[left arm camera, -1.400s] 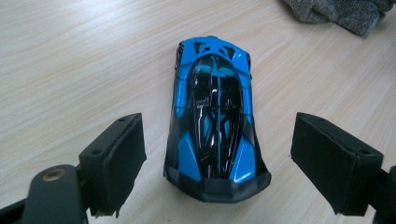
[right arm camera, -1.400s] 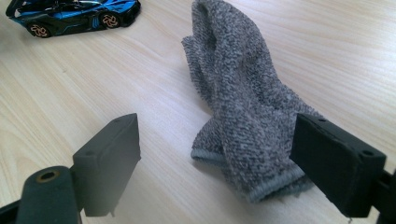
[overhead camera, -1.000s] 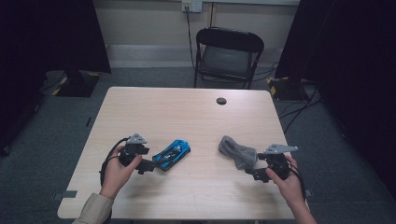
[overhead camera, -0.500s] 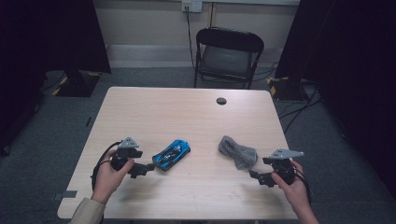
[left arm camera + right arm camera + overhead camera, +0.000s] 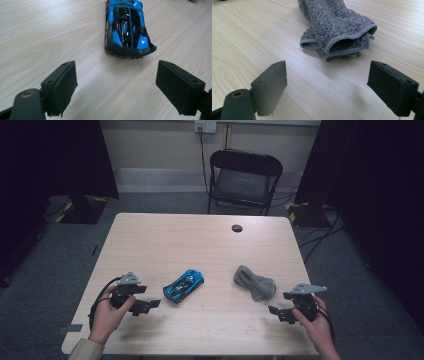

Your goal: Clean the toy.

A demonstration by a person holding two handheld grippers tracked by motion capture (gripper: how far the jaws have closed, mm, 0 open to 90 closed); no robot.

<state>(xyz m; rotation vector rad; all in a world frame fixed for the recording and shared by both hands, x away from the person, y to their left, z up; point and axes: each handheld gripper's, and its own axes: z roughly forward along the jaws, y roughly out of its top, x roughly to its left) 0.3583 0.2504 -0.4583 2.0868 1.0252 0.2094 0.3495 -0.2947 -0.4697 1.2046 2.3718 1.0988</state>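
- Both hands have pulled back toward the near edge since a second ago, so the left gripper (image 5: 150, 304) sits farther from the car (image 5: 183, 285) and the right gripper (image 5: 278, 313) farther from the sock (image 5: 255, 282).
- Both grippers' jaws are spread wide with nothing between them.
- Car lies mid-table toward the near edge, sock to its right, well apart.
- Nothing blocks either one; a dark round spot (image 5: 237, 228) sits near the far edge, and a chair (image 5: 244, 179) behind the table (image 5: 165, 240).

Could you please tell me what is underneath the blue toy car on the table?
The blue toy car rests directly on the bare wooden table; only its shadow shows along its lower edge. The wood beneath its body is covered, so anything there cannot be seen.
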